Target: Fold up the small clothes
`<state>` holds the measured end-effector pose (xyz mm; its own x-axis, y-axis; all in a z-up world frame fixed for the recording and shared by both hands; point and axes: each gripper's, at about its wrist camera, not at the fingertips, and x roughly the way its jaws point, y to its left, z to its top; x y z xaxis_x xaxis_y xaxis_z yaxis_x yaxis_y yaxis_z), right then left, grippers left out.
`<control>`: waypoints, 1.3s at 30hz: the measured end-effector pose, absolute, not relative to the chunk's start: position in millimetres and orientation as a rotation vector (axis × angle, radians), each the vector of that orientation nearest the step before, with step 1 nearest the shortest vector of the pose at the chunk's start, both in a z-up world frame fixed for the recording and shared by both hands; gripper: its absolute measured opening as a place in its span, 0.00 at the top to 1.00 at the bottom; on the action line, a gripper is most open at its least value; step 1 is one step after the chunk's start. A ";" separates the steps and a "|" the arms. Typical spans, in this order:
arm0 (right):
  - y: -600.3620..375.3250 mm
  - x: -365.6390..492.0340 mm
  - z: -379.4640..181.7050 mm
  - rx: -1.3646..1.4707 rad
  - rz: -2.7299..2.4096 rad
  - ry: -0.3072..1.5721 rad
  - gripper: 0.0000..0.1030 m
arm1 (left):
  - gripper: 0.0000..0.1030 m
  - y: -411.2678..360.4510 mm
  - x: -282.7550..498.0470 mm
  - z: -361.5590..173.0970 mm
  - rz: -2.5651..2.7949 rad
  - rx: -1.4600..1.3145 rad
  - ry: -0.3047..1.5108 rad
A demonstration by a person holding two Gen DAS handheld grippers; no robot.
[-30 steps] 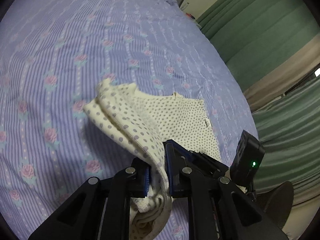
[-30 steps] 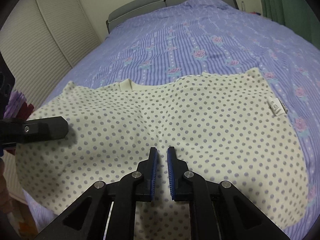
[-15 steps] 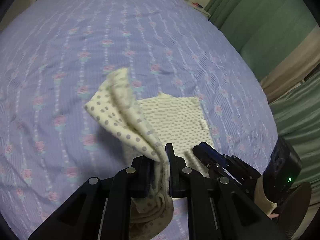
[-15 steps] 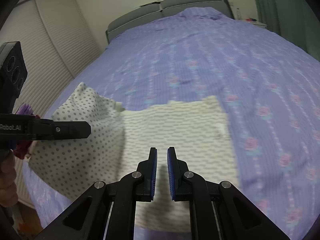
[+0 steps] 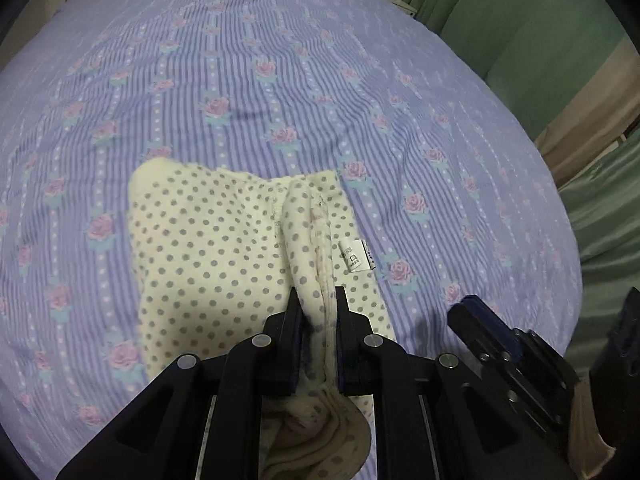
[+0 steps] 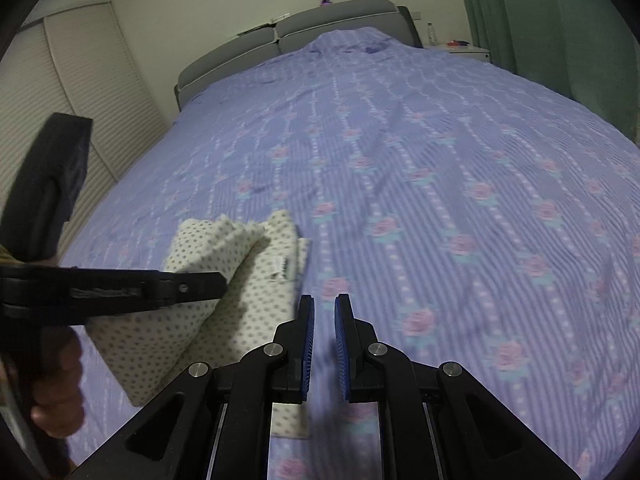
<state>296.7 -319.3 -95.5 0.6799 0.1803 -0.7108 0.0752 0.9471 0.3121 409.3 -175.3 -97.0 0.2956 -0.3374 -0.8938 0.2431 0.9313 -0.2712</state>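
Only the right wrist view takes in the grey headboard (image 6: 288,32), the louvred wardrobe doors (image 6: 68,92) and the person's left hand (image 6: 60,392) wrapped around the handle of its tool; the left wrist view alone shows the green curtains (image 5: 520,40) and the bunched fabric hanging between its own fingers. The polka-dot garment (image 5: 208,248) lies on the purple floral bedspread (image 5: 280,80) near the bed's foot edge, folded over itself into a strip whose long axis runs from the foot edge toward the headboard, with its white care label (image 5: 354,255) on the right-hand side. The left gripper (image 5: 318,320) reaches in level from the left in the right wrist view, its jaws clamped on a raised ridge of the cloth, so the folded layer stands up off the lower one. The right gripper (image 6: 324,332) hovers just right of the garment over bare bedspread, pointing toward the headboard, its jaws a narrow gap apart and holding nothing.
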 end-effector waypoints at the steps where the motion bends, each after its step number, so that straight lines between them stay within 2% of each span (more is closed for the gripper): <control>1: -321.6 295.7 -96.4 0.333 0.056 0.828 0.88 | 0.86 -177.4 408.7 -100.1 -0.383 -0.089 1.213; 4: -324.7 291.3 -99.3 0.337 0.045 0.836 0.89 | 0.85 -178.7 409.1 -104.8 -0.381 -0.108 1.218; 6: -324.5 283.9 -101.8 0.339 0.037 0.840 0.89 | 0.77 -178.1 411.0 -104.9 -0.396 -0.139 1.224; 8: -327.1 278.6 -103.9 0.347 0.026 0.845 0.89 | 0.60 -174.9 411.7 -102.3 -0.433 -0.164 1.226; 10: -328.9 272.8 -104.8 0.351 0.021 0.847 0.89 | 0.51 -175.2 411.7 -96.3 -0.481 -0.188 1.222; 16: -332.0 260.4 -94.3 0.350 0.001 0.840 0.88 | 0.45 -171.5 394.8 -54.6 -0.604 -0.208 1.151; 20: -324.8 248.8 -78.0 0.363 0.022 0.813 0.86 | 0.39 -144.5 364.7 -25.3 -0.604 -0.068 0.996; 24: -310.4 241.2 -67.0 0.367 0.069 0.796 0.69 | 0.38 -120.1 320.0 -26.7 -0.583 0.141 0.870; 28: -287.4 231.2 -62.0 0.343 0.128 0.791 0.68 | 0.39 -97.6 282.6 -55.7 -0.555 0.293 0.803; 31: -277.8 230.4 -64.7 0.362 0.141 0.798 0.54 | 0.39 -79.1 274.2 -81.5 -0.550 0.304 0.810; 32: -275.1 229.4 -66.3 0.380 0.138 0.791 0.44 | 0.42 -76.1 272.6 -89.1 -0.555 0.306 0.811; 33: -272.3 229.0 -67.8 0.396 0.131 0.786 0.40 | 0.44 -75.5 272.2 -94.7 -0.551 0.304 0.809; 39: -255.6 244.5 -88.7 0.485 0.119 0.841 0.40 | 0.52 -72.8 268.1 -109.8 -0.588 0.287 0.790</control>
<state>244.5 -255.6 -88.7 0.6672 0.2894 -0.6864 0.0873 0.8847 0.4579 268.1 -72.8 -109.8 0.5564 -0.3862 -0.7357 0.5939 0.8040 0.0271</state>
